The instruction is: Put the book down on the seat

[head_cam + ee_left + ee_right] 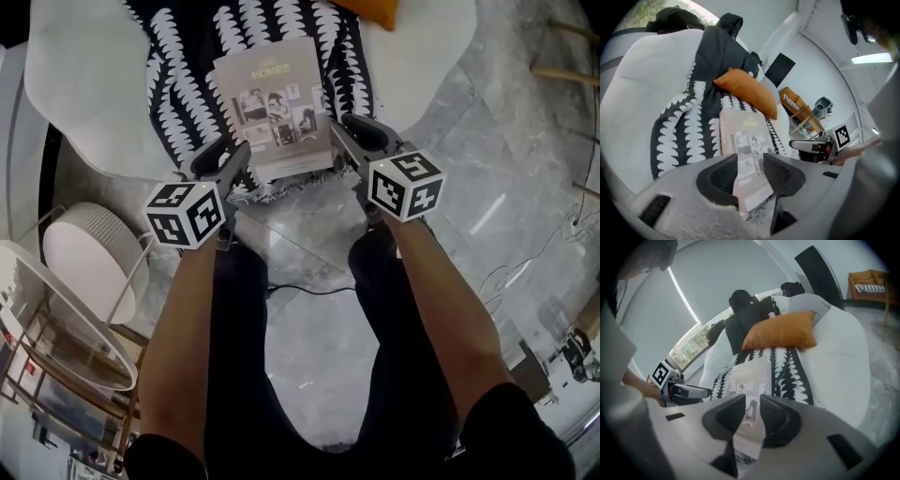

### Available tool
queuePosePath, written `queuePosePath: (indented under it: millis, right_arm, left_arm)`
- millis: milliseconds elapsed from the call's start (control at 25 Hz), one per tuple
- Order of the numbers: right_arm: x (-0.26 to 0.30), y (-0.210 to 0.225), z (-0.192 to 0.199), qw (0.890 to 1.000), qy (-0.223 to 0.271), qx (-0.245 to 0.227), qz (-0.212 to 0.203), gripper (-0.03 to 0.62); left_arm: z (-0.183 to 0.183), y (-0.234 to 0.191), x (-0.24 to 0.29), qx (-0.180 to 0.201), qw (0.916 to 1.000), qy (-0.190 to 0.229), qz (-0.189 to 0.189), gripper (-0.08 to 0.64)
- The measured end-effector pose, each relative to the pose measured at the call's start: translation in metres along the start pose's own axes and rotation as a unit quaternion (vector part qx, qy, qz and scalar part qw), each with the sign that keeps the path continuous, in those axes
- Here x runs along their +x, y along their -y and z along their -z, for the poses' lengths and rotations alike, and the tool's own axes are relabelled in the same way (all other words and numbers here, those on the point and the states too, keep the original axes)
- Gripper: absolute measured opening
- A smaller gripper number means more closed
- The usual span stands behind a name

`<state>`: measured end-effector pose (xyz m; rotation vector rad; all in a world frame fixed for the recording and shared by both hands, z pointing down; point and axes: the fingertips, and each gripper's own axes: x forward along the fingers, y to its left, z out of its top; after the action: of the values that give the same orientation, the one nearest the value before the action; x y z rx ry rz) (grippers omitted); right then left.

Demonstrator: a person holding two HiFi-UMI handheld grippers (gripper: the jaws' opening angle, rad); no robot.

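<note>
In the head view, two bare forearms reach up the picture from 6 o'clock, over a grey stone floor (pixel 309 356). The left gripper (pixel 234 161) and the right gripper (pixel 343 131) each carry one marker cube. Both are clamped on the one book (pixel 277 103): the left holds its near corner at 7 o'clock and the right holds its side at 4 o'clock. Each gripper view shows the cover passing between that gripper's two dark pads, which press on it.

The book hangs cover up at 12 o'clock, over the black-and-white throw (pixel 183 75) that is draped down the white seat (pixel 80 84). No view shows whether its far edge touches the throw.

One round white stool (pixel 89 253) stands at 9 o'clock, seen only from the head. One orange cushion (pixel 377 11) lies beyond the book at 1 o'clock.

Only the gripper views show the dark garment (pixel 743 303) on the seat's top and one wooden chair (pixel 874 280) farther off.
</note>
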<state>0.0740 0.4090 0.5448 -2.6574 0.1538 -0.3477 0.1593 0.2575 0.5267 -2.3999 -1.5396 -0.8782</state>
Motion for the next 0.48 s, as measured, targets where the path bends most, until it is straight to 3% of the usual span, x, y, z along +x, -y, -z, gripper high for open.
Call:
queuePosePath:
  millis: [240, 480]
  right_arm:
    - [-0.060, -0.057, -0.084, 0.998, 0.037, -0.035, -0.042, 0.066]
    - [-0.152, -0.125, -0.189, 0.991, 0.075, -0.087, -0.076, 0.047]
  left_arm:
    - [-0.080, 0.074, -0.051, 0.027, 0.9962, 0.065, 0.051, 0.152]
    - [-0.170, 0.157, -0.141, 0.053, 0.9870, 0.129, 0.080, 0.094]
